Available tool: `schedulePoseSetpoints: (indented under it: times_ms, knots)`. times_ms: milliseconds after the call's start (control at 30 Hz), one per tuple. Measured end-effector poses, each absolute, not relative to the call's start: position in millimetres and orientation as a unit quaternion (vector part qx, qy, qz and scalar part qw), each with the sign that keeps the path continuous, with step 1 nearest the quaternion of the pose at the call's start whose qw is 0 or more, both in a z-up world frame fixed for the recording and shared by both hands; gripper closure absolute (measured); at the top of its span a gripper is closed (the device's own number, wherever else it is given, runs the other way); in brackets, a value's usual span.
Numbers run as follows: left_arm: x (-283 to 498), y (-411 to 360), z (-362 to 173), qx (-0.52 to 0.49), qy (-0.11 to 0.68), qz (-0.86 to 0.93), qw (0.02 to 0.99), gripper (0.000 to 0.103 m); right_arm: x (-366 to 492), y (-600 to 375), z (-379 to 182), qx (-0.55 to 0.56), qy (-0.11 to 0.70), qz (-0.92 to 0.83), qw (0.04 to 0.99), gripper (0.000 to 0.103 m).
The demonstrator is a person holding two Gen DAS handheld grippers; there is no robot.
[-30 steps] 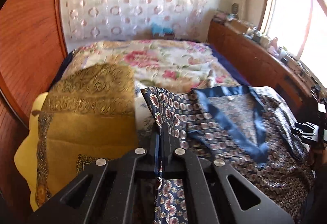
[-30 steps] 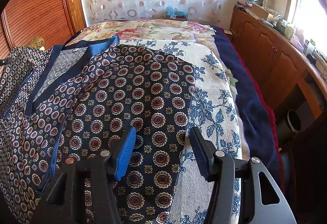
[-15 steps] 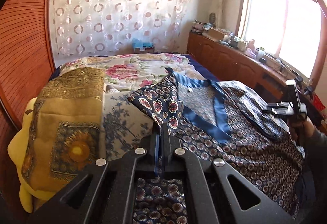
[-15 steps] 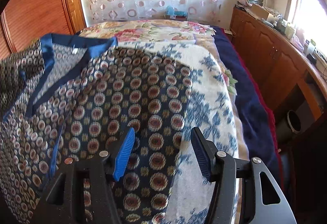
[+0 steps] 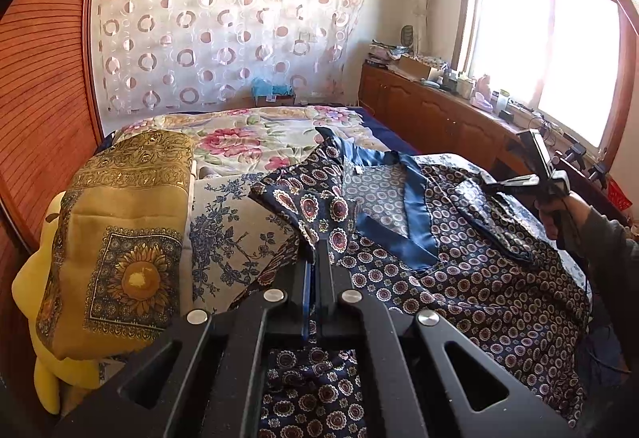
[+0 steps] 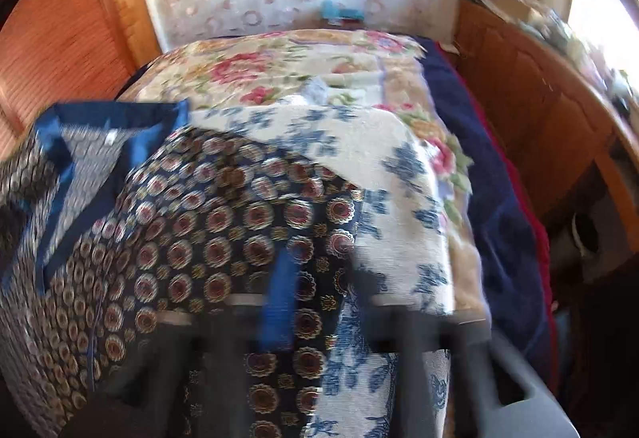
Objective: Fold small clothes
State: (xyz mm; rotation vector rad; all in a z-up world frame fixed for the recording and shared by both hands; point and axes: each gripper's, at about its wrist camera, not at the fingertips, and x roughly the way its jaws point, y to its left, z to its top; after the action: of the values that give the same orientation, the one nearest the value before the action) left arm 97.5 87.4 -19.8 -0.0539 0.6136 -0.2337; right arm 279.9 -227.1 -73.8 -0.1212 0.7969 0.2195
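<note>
A navy patterned top with a blue satin collar [image 5: 459,270] lies spread on the bed. My left gripper [image 5: 317,258] is shut on its left edge, which is lifted and folded toward the middle. In the left wrist view my right gripper [image 5: 535,178] hovers over the top's right side, held in a hand. The right wrist view is blurred by motion; there the top [image 6: 191,222] fills the left half, and my right gripper [image 6: 319,278] stands over its right edge with its fingers apart and nothing between them.
A golden sunflower-print cloth [image 5: 124,238] drapes a yellow pillow at left. A blue-and-white floral cover [image 6: 391,174] and a pink floral quilt [image 5: 247,138] lie under and beyond the top. Wooden cabinets [image 5: 439,110] line the right wall under the window.
My left gripper has carried the top's left edge up and inward over the garment. My right gripper has moved quickly forward, blurring its view.
</note>
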Motion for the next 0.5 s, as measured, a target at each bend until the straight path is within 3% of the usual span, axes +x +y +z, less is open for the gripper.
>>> schedulePoseSetpoints:
  times_ms: [367,500]
  knots:
    - [15.4,116.4,9.4,-0.063,0.243,-0.109,0.962,0.101,134.0,-221.3,-14.5,-0.053,0.238,0.172,0.955,0.101]
    - [-20.4,133.8,0.5,-0.073,0.244,-0.086,0.963,0.101,76.0,-233.3,-22.3,-0.049,0.232,0.183,0.954,0.101]
